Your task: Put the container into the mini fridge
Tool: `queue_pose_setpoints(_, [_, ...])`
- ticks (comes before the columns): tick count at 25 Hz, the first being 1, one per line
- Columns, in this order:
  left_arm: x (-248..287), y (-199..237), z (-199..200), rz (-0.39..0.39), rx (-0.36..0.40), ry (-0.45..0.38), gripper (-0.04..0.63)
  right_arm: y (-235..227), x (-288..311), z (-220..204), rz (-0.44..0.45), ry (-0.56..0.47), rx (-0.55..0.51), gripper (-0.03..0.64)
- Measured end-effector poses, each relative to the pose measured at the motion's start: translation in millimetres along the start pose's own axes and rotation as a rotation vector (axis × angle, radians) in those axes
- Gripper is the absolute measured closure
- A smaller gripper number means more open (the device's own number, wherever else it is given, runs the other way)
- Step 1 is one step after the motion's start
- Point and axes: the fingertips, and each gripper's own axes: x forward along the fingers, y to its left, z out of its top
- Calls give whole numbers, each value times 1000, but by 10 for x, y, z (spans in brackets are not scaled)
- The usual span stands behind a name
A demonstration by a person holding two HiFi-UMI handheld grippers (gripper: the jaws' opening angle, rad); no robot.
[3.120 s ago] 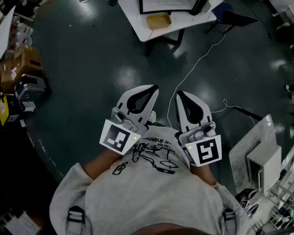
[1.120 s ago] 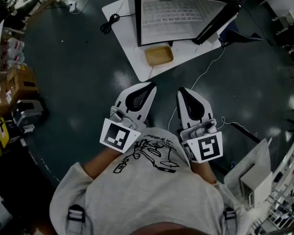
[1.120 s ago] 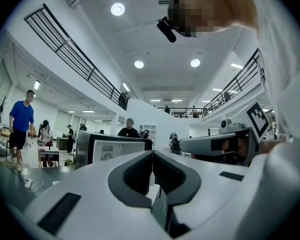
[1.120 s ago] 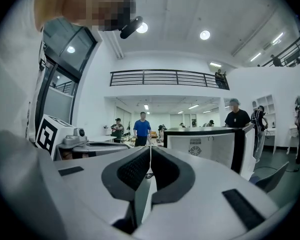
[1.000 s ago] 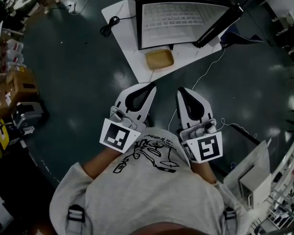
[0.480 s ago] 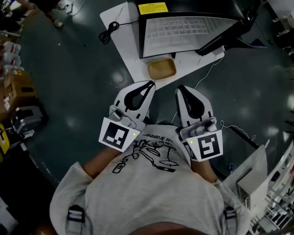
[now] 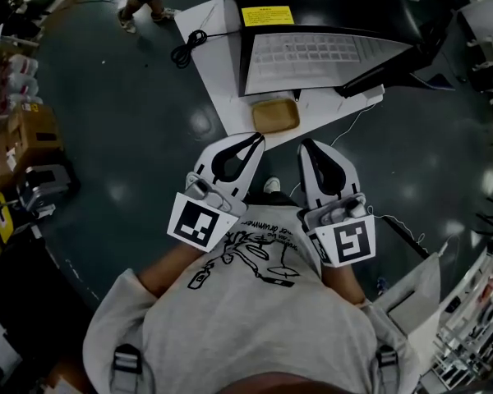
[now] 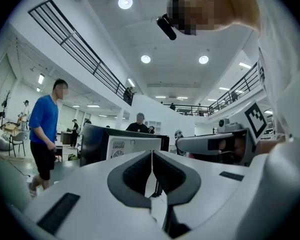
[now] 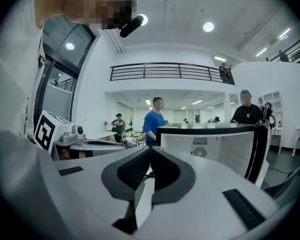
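Note:
The tan container [image 7: 275, 115] lies on the near edge of a low white table [image 7: 218, 72], in front of the mini fridge [image 7: 324, 56]. The fridge has a black top, a white inside that shows, and its door [image 7: 394, 52] swung open to the right. I hold both grippers close to my chest, pointing at the table. The left gripper [image 7: 259, 138] is shut and empty, its tip just short of the container. The right gripper [image 7: 306, 144] is shut and empty too. The left gripper view shows the fridge [image 8: 122, 146] ahead, as does the right gripper view [image 9: 210, 144].
A black cable [image 7: 187, 49] is coiled on the table's left corner. Cardboard boxes and gear [image 7: 33, 138] line the left wall. A person in a blue shirt [image 8: 44, 126] stands near the table; another in black [image 9: 246, 111] stands behind the fridge. A white cord [image 7: 366, 113] trails on the floor.
The table, fridge and container have slid down the head view toward the grippers, so I stand closer to them. Both grippers stay shut at my chest.

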Motion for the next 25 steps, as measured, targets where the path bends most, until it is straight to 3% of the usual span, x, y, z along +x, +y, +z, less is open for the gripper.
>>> queue_pose_setpoints(10, [225,-38,-221,71,-26,30,578,-301,29,-161,82,47,-7,586])
queue_pose_setpoints(19, [436,32,-656,119,-25,114,523,-644,93,-601,103,113,13,583])
queue_pose_setpoints(25, [508,155,-1041,149,-33,177,520,-844,189,-977,100,160,21,537])
